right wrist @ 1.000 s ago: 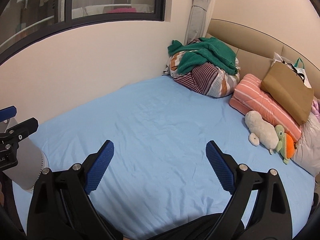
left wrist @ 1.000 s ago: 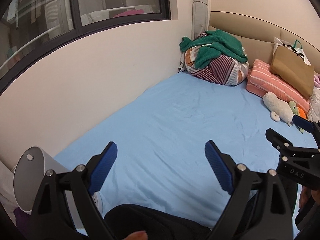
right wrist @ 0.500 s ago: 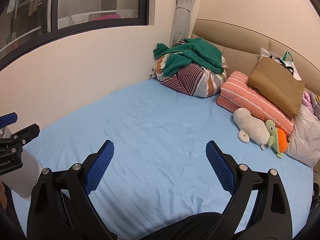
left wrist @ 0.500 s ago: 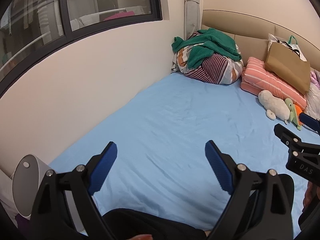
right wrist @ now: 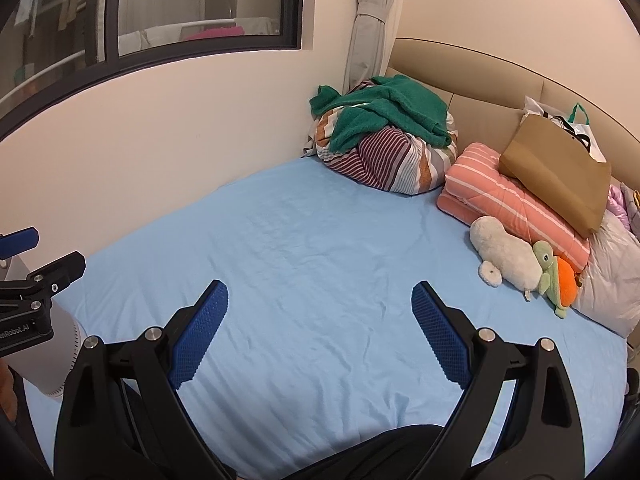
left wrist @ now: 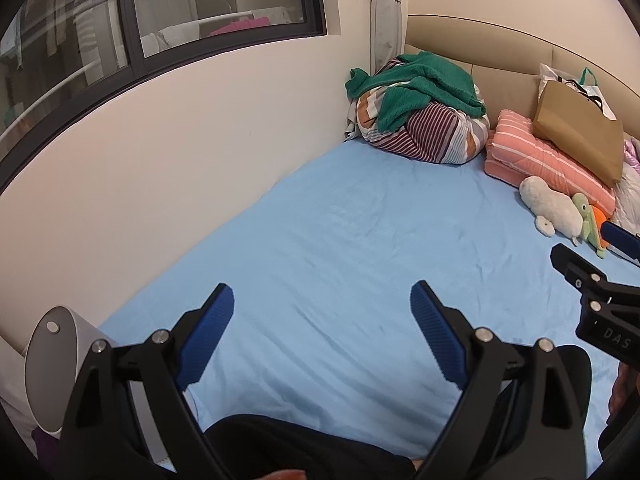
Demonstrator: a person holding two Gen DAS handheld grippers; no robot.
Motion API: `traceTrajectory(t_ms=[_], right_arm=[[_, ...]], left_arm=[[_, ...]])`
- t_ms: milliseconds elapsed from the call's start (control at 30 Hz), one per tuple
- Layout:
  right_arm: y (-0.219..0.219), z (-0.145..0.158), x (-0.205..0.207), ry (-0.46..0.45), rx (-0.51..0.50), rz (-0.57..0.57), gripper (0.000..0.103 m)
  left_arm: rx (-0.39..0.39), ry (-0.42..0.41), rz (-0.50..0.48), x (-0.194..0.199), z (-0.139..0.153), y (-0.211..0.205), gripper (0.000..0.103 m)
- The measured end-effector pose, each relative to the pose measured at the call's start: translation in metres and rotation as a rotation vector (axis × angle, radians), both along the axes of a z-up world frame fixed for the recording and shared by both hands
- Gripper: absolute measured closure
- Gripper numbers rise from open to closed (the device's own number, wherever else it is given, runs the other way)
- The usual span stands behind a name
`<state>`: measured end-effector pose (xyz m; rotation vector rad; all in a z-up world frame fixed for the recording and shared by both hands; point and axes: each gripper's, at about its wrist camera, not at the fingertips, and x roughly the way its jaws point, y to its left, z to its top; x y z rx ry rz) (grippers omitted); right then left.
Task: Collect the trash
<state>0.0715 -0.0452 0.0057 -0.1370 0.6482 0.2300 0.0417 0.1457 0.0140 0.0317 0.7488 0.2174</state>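
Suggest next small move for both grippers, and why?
Probably pan both toward the headboard end. The left gripper and right gripper are open and empty over bare blue sheet; the only trash-like candidates are the brown paper bag and the plastic bag behind it.

A bed (right wrist: 320,264) in a light blue sheet fills the room's middle. Cream wall (right wrist: 168,128) at 10 o'clock carries a dark-framed window (right wrist: 180,12); a tied grey curtain (right wrist: 366,20) hangs at 12, beside a beige padded headboard (right wrist: 480,92) at 1 o'clock.
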Motion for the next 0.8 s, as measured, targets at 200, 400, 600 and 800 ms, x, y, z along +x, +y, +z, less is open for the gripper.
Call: traceTrajectory(t_ms=[200, 400, 600, 800], right_arm=[[0.0008, -0.0004, -0.0008, -0.001, -0.001, -0.002, 0.013], [0.0021, -0.0006, -0.0015, 0.000, -0.002, 0.000, 0.013], [0.0034, -0.0006, -0.0025, -0.001, -0.004, 0.000, 0.013], [0.0029, -0.0014, -0.0014, -0.001, -0.003, 0.001, 0.013]], left_arm=[[-0.003, 0.001, 0.002, 0.0000, -0.0011, 0.0013, 0.013], [-0.001, 0.000, 0.001, -0.0015, -0.0013, 0.0008, 0.013], [-0.010, 0.000, -0.006, -0.0013, -0.0027, -0.0004, 0.013], [-0.030, -0.006, -0.032, -0.0017, -0.0017, -0.0026, 0.012]])
